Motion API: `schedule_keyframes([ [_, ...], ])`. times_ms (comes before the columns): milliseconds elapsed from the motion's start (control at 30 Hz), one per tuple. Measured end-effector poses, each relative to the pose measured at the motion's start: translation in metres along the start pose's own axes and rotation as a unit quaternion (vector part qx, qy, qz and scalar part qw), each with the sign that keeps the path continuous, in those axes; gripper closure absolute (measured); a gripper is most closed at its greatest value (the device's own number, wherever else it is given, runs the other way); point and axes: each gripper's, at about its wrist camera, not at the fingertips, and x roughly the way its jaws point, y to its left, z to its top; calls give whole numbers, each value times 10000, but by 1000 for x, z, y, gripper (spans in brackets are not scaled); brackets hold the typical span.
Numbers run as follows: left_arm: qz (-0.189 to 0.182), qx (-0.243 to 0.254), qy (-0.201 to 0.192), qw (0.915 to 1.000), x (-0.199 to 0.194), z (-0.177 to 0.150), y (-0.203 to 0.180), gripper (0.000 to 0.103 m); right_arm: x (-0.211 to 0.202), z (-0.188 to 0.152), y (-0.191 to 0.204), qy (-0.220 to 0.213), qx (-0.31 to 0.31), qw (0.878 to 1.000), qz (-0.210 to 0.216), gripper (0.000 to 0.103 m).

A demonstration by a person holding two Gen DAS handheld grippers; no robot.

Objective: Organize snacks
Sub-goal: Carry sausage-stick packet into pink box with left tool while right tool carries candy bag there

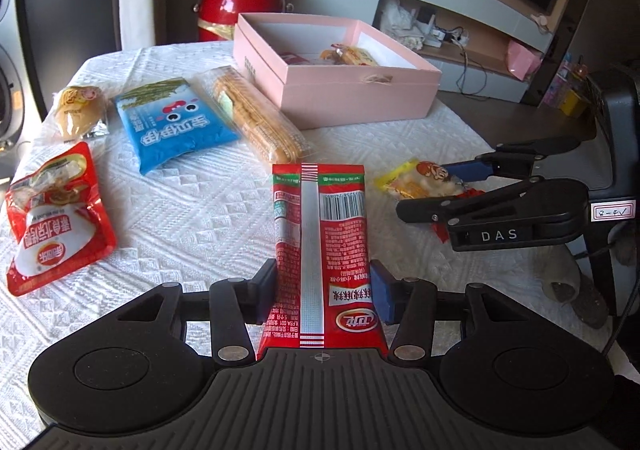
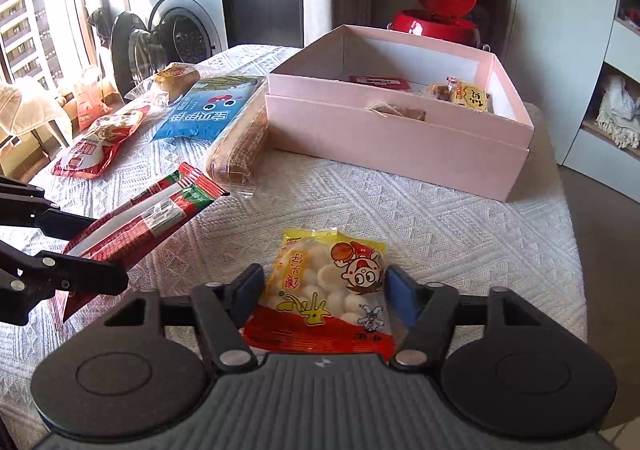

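My left gripper (image 1: 325, 290) is shut on a long red snack packet (image 1: 324, 242), held just above the white tablecloth; the packet also shows in the right wrist view (image 2: 140, 218). My right gripper (image 2: 324, 290) is closed against the sides of a yellow-and-red bag of white puffs (image 2: 328, 286), which also shows in the left wrist view (image 1: 424, 180). The open pink box (image 1: 340, 78) stands at the far side and holds a few small snacks (image 2: 464, 94).
On the tablecloth (image 1: 192, 210) lie a red-and-white pouch (image 1: 56, 214), a blue bag (image 1: 172, 126), a clear pack of biscuits (image 1: 256, 118) and a small bun packet (image 1: 78, 110). A red bin (image 1: 240, 6) stands behind the table. A washing machine (image 2: 188, 6) is at far left.
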Motion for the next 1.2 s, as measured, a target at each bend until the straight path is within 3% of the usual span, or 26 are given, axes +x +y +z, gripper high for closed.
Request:
schedule_keyframes([
  [167,-225,89,-425,9988,-22,26,-9,50,-31,4,-16,-170,15,9999,8,46],
  [300,-104,365,-1369,9899,-41,92,-17,50,-72,25,-38,-785,196,9963,-300,46],
  [367,-136,282,-1964,9800,-38,135,-18,49,-88,36,-46,-1095,256,9926,-456,46],
  [400,-232,160,-2082,9777,-30,154,-17,47,-94,41,-48,-1221,274,9907,-535,46],
  [467,-376,-31,-1953,9800,0,185,-11,43,-97,49,-52,-1316,323,9886,-651,46],
  [533,-429,-333,-1702,9839,43,200,0,47,-96,52,-56,-1305,391,9882,-694,46],
  [633,-419,-641,-1754,9815,70,191,20,49,-87,53,-62,-1150,472,9893,-757,46],
  [767,-548,-1270,-1797,9739,58,150,57,49,-77,51,-73,-1022,638,9891,-848,46],
  [900,-68,-1398,-1642,9764,34,89,78,49,-74,67,-81,-1216,902,9862,-677,46],
  [1033,28,-1804,-1406,9735,21,50,93,49,-65,135,-80,-1712,938,9794,-509,45],
  [1067,115,-1837,-1412,9727,17,44,96,49,-59,152,-79,-1781,915,9781,-565,37],
  [1100,238,-1831,-1412,9726,14,40,97,49,-50,171,-77,-1780,862,9781,-652,26],
  [1200,735,-1631,-1399,9739,1,26,103,49,-21,195,-64,-1458,786,9829,-801,28],
])
